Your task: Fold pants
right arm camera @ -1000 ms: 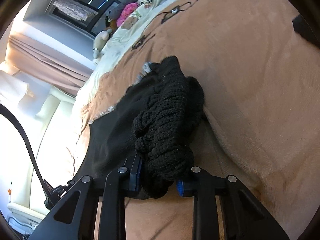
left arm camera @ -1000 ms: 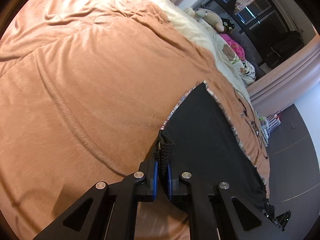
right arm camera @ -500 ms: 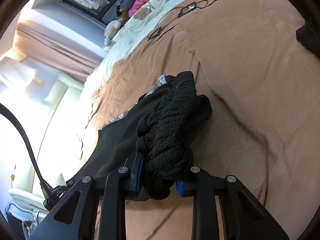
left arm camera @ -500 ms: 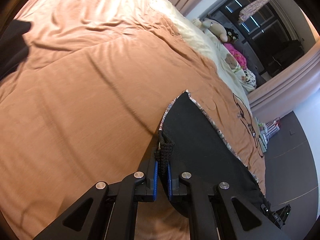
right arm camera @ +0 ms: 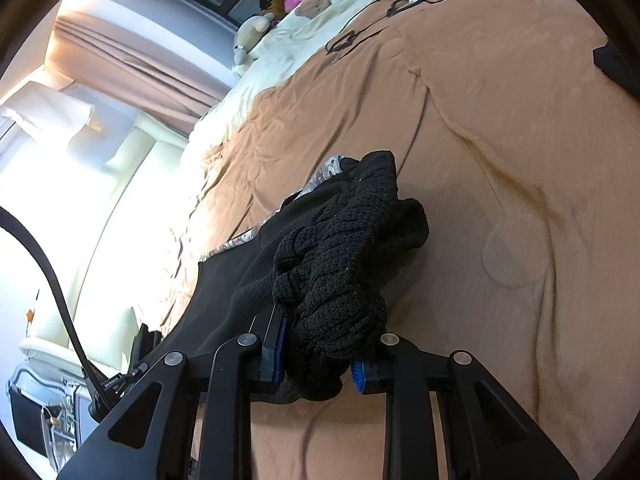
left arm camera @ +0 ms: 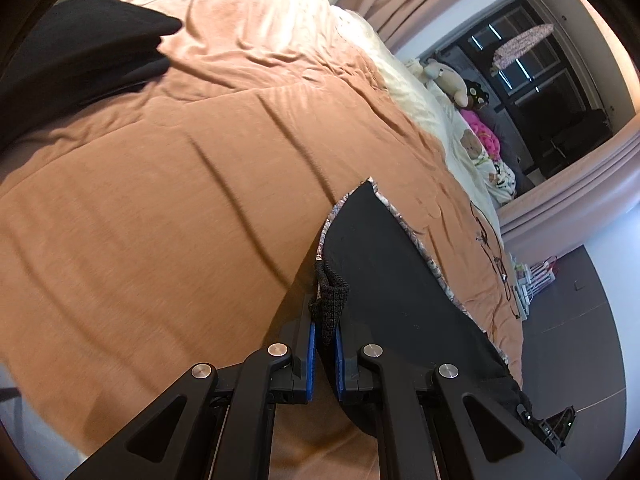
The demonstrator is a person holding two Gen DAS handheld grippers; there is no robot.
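Orange bedding (left arm camera: 168,208) fills most of what we see. We count one pair of black pants (left arm camera: 396,280) with a patterned lining at the edge, spread over the near part of the bed. Our left gripper (left arm camera: 325,344) is pinched almost fully closed on a thin knitted bit of the pants. Our right gripper (right arm camera: 318,356) is a little open, squeezing a thick bunched wad of the pants (right arm camera: 340,264). Another dark cloth (left arm camera: 76,60) lies far left. Soft toys (left arm camera: 448,80) sit far off by one dark window (left arm camera: 552,92) and pink curtains (right arm camera: 132,64).
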